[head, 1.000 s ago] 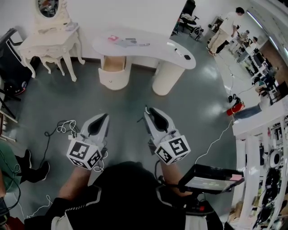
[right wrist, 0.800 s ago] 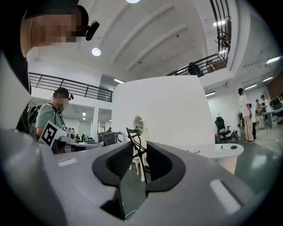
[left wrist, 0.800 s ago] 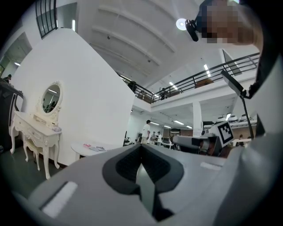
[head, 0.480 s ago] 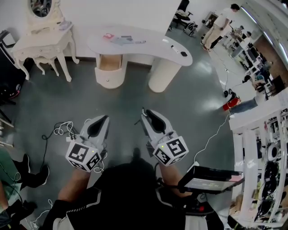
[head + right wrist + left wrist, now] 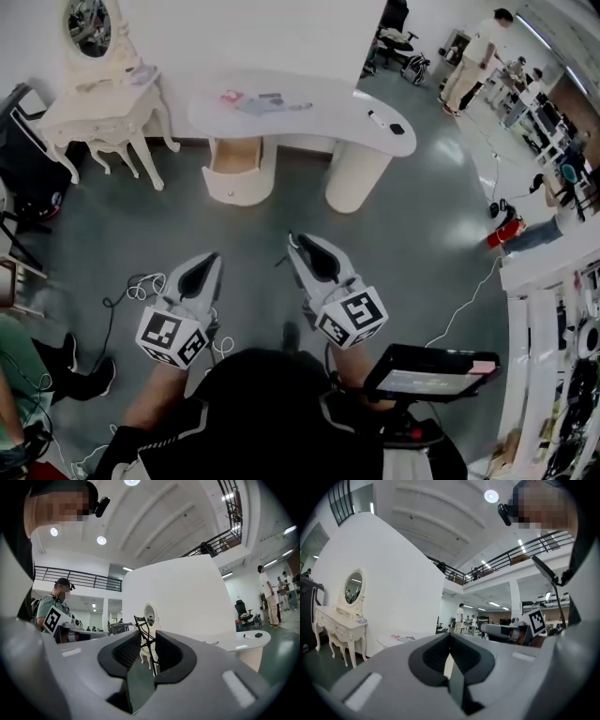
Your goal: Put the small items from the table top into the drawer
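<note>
The white curved table (image 5: 323, 105) stands across the floor, well ahead of both grippers. On its top lie a pink item (image 5: 232, 97), grey flat items (image 5: 267, 101), a slim dark pen-like item (image 5: 379, 119) and a small black item (image 5: 397, 128). Under its left end a drawer (image 5: 234, 156) stands pulled out, showing a wooden inside. My left gripper (image 5: 214, 256) (image 5: 449, 635) is shut and empty. My right gripper (image 5: 294, 241) (image 5: 149, 637) is open by a narrow gap with nothing in it. Both are held in the air above the grey floor.
An ornate white dressing table (image 5: 103, 101) with an oval mirror stands at the far left, a black chair (image 5: 28, 155) beside it. Cables (image 5: 141, 279) lie on the floor. A tablet (image 5: 431, 371) hangs at my right. People (image 5: 473, 58) stand far right; shelving (image 5: 562, 319) lines the right.
The head view has swung a little, so the table sits slightly further right and both grippers slightly lower in the picture. The jaws of both look the same as before.
</note>
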### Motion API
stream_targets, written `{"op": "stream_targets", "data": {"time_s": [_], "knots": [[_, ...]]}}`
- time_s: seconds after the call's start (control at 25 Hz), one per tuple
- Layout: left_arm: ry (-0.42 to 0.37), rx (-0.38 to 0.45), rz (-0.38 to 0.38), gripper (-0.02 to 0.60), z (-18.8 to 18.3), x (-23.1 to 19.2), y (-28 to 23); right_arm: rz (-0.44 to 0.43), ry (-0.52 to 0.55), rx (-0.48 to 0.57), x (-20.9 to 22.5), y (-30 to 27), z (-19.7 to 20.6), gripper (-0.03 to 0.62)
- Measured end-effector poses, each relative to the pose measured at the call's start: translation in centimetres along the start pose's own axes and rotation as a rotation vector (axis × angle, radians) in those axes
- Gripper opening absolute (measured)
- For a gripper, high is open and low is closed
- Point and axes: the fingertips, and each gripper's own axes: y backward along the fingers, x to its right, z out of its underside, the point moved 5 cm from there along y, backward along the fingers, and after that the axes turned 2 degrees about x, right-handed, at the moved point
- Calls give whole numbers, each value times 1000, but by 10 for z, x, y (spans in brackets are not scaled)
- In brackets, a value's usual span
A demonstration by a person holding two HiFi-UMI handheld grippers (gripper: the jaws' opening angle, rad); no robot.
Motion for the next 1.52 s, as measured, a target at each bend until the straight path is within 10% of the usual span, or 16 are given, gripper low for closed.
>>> {"op": "stream_targets", "data": {"time_s": [1.0, 1.52], "knots": [[-53, -54, -129, 2, 1, 38, -138, -145, -80, 21, 156, -20, -5, 97], [-42, -32, -155, 2, 0, -21, -159, -133, -71, -12, 171, -72, 4, 97]]}}
